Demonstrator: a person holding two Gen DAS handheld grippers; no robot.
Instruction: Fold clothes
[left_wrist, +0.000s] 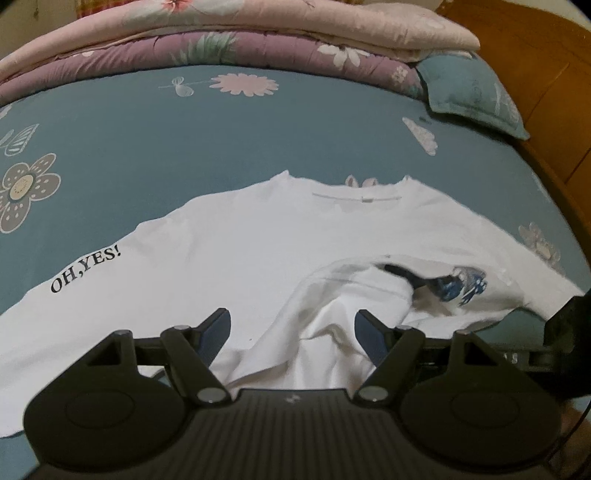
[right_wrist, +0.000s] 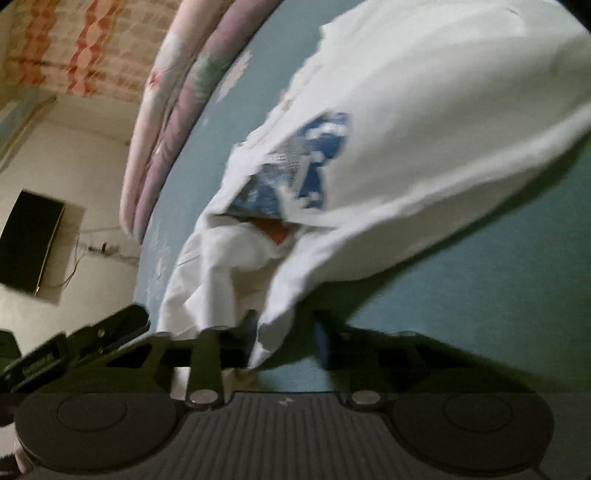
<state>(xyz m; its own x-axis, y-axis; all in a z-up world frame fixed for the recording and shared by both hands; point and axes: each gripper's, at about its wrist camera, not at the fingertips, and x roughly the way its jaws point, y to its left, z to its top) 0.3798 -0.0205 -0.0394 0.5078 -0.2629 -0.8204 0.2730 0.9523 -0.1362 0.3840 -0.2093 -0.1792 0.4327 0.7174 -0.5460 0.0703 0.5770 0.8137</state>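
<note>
Now the white T-shirt (left_wrist: 236, 251) lies spread on the teal flowered bed sheet (left_wrist: 147, 140), collar away from the camera, "OH,YES!" printed on one sleeve. Its lower part is gathered up and turned over toward the chest, with a blue print (left_wrist: 463, 286) showing on the turned-over cloth. So a fold of the hem looks to be in hand, though how far along is hard to judge.

Left gripper (left_wrist: 293, 326): fingers apart, with a ridge of white cloth bunched up between them, nothing pinched that I can see. Right gripper (right_wrist: 284, 338): the view is blurred, and a hanging flap of the shirt drops down between its fingers; whether they are clamped on it, I cannot tell.

Whatever comes next calls for a firm hold on the cloth edge at both sides, carried level so the fold lands flat. Folded quilts (left_wrist: 221, 40) are stacked beyond the shirt, well apart.
</note>
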